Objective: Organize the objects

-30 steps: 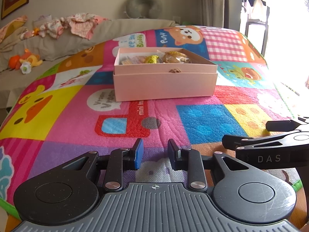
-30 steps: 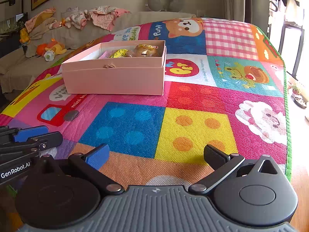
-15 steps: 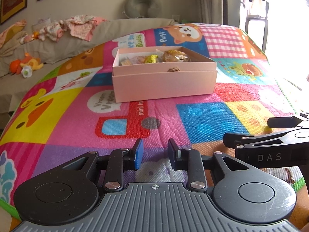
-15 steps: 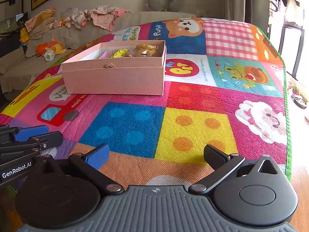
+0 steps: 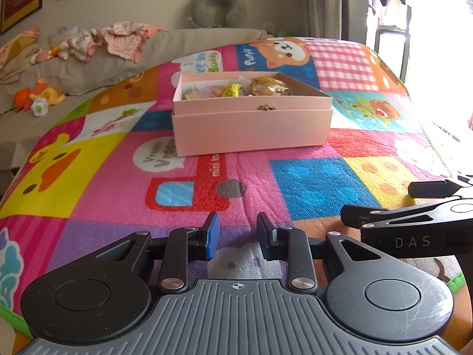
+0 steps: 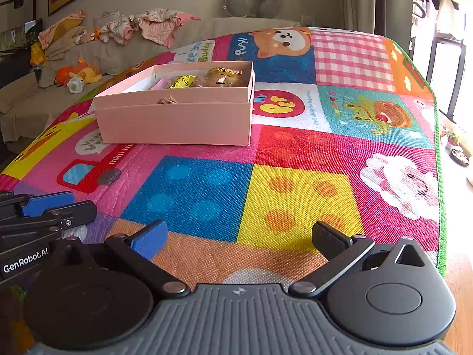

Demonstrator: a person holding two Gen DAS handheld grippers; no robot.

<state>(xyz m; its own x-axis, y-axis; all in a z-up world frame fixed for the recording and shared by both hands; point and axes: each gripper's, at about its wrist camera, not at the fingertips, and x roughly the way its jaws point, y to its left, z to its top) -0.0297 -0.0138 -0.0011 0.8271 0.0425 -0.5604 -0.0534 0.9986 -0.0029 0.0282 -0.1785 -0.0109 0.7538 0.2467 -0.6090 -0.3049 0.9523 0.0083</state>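
An open pink box [image 5: 251, 127] stands on a colourful play mat [image 5: 310, 183], well ahead of both grippers. It also shows in the right wrist view [image 6: 177, 122]. Wrapped snacks lie inside it, among them a round brown bun [image 5: 267, 85] and a yellow packet [image 5: 231, 90]. My left gripper [image 5: 235, 233] hovers low over the mat's near edge, its jaws a narrow gap apart with nothing between them. My right gripper [image 6: 239, 238] is wide open and empty, to the right of the left one. Each gripper shows at the edge of the other's view.
A beige sofa [image 5: 88, 68] with crumpled clothes [image 5: 112, 38] and soft toys [image 5: 38, 96] runs along the back left. A grey neck pillow [image 5: 218, 7] sits on its backrest. The mat's right edge [image 6: 440, 177] borders a wooden floor near a bright window.
The left wrist view has shifted slightly, so the box sits a little lower in it. Both grippers' jaw openings are unchanged. The right gripper has not moved.
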